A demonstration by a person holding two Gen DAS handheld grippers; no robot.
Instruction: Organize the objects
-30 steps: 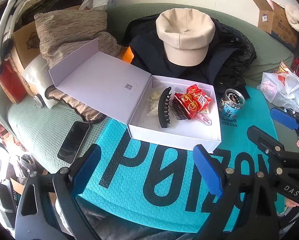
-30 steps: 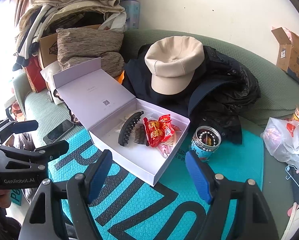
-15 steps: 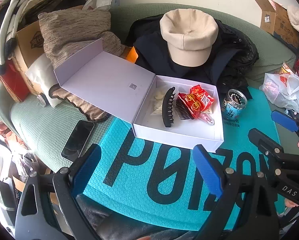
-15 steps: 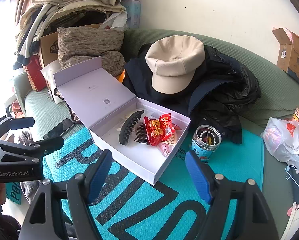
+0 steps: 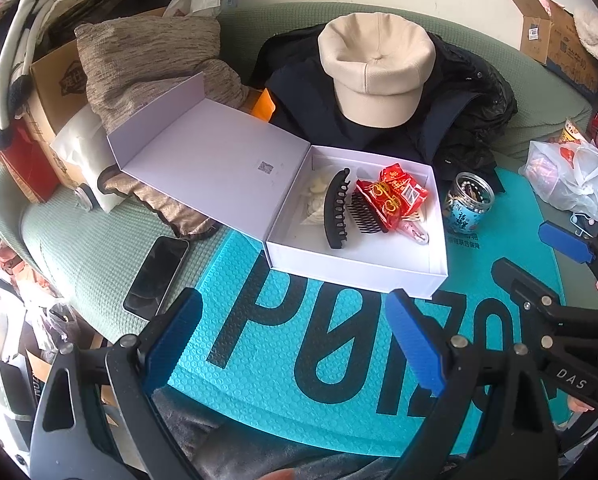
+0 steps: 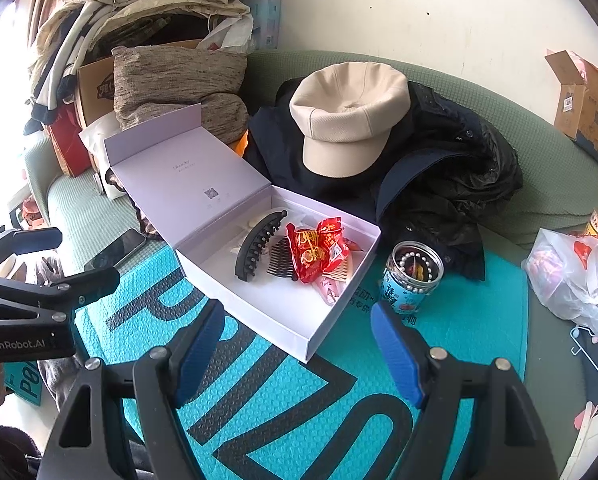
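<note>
A white box [image 5: 379, 276] [image 6: 259, 312] with its lid [image 5: 215, 164] folded open lies on a teal mat [image 5: 299, 360]. Inside it are a black hair clip [image 5: 337, 212] [image 6: 259, 250], a dark comb [image 5: 365, 216], red snack packets [image 5: 395, 196] [image 6: 319, 252] and a pale pouch. A small can of beads [image 5: 469, 208] [image 6: 413, 276] stands right of the box. My left gripper [image 5: 295, 344] hangs open and empty over the mat, in front of the box. My right gripper [image 6: 299, 352] is open too, near the box's front corner, nothing between its fingers.
A beige cap [image 5: 375, 68] rests on a dark jacket [image 5: 471, 120] behind the box. A phone [image 5: 157, 276] lies on the green sofa at the left, by a brown cushion [image 5: 147, 64]. A plastic bag [image 5: 571, 176] sits at the right, cardboard boxes and clothes at the back.
The left wrist view has shifted slightly, so the box sits a little further right and lower in it. Nothing on the mat has moved and both grippers stay open.
</note>
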